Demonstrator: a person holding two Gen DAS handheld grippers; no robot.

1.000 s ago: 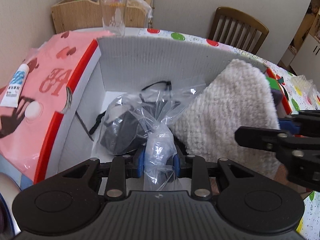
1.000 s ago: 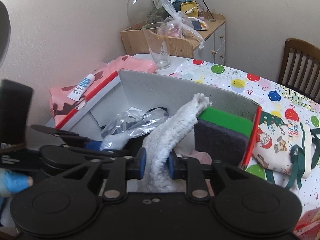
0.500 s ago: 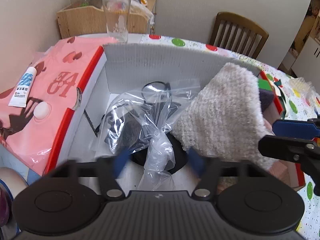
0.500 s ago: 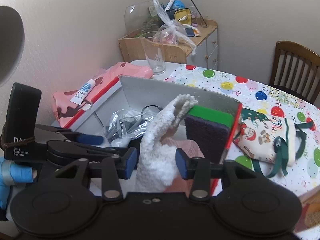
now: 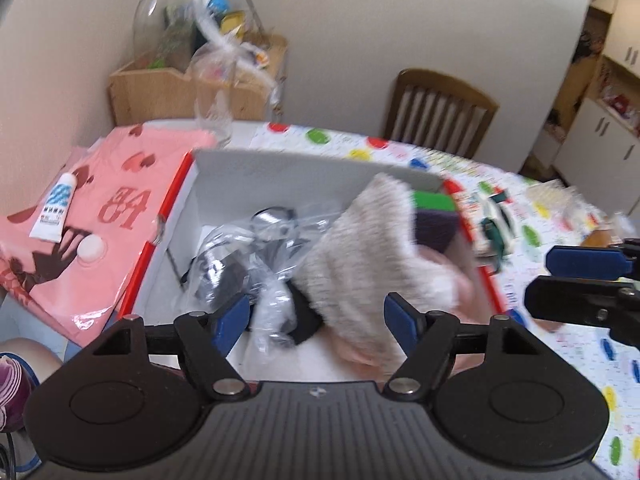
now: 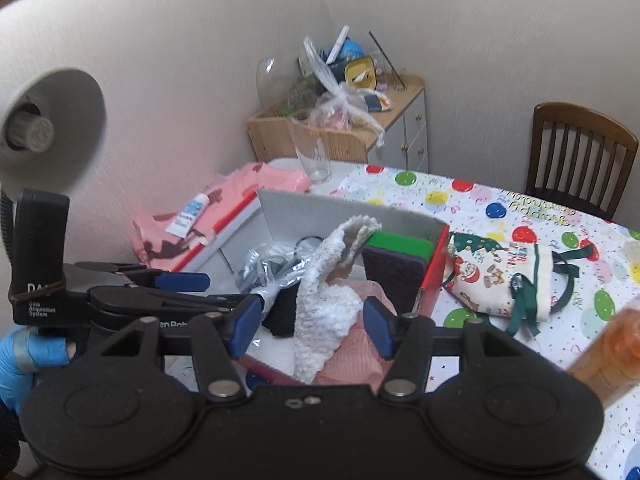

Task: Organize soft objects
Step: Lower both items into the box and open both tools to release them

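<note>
The white fluffy cloth (image 6: 324,300) stands propped in the cardboard box (image 6: 352,210), its upper end leaning on the green-topped sponge (image 6: 396,258) set upright at the box's right side. A pink cloth (image 6: 352,356) lies under its lower end. To its left in the box sits a clear plastic bag (image 5: 256,256) with dark contents. The left view is motion-blurred, so finer detail of the bag cannot be read.

My right gripper (image 6: 308,326) is spread wide, fingers either side of the white cloth and clear of it, gripping nothing. My left gripper (image 5: 316,320) is likewise wide open above the near end of the box, holding nothing; the bag's twisted neck lies between its fingers without contact.

Outside the box: a pink heart-print package (image 5: 100,216) with a small tube (image 5: 54,212) on top lies just left of it; a Christmas-print drawstring pouch (image 6: 500,276) rests on the balloon-pattern tablecloth (image 6: 480,200) just right of it. A drinking glass (image 6: 314,158) stands beyond the box. A wooden chair (image 6: 580,152) is at the far side of the table.
</note>
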